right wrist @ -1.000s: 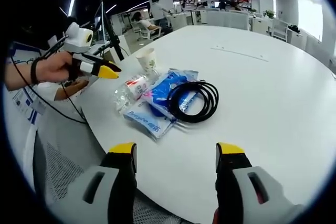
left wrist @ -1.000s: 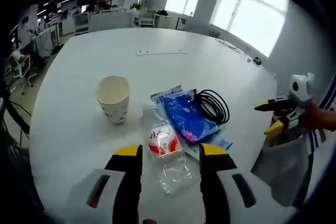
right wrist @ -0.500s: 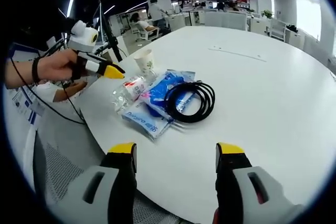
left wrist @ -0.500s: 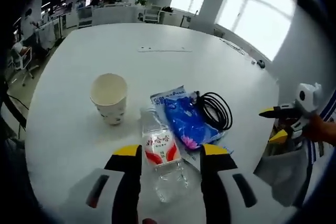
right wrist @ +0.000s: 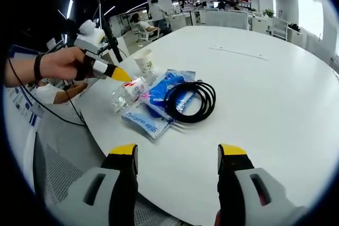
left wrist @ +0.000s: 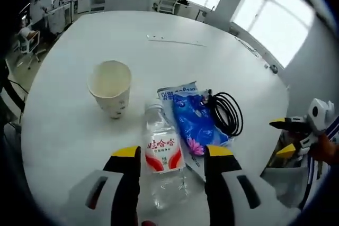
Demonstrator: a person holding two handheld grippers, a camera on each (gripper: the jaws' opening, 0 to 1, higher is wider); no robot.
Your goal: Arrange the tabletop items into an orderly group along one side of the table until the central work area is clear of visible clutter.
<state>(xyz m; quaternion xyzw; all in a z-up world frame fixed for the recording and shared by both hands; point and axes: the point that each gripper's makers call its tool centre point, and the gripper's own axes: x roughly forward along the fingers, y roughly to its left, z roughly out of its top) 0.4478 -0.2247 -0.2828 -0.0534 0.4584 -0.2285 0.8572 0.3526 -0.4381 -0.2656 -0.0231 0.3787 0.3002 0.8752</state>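
Straddling the lying water bottle point(left wrist: 161, 160) near the table's point(left wrist: 69, 130) edge, the left gripper point(left wrist: 172, 154) gapes unclosed, seemingly lined up to grasp it, while the right gripper point(right wrist: 177, 154) waits open short of the blue packet point(right wrist: 159, 96), cable coil point(right wrist: 188, 101) and paper cup point(left wrist: 110, 87).

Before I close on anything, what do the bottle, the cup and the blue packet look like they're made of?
Water bottle: clear thin plastic, glossy; the table shows through it, and a red and white label wraps it.
Cup: looks like paper, matt cream with small printed marks.
Blue packet: soft plastic film, shiny and creased.
Cable beside it: black, rubbery-looking coil.
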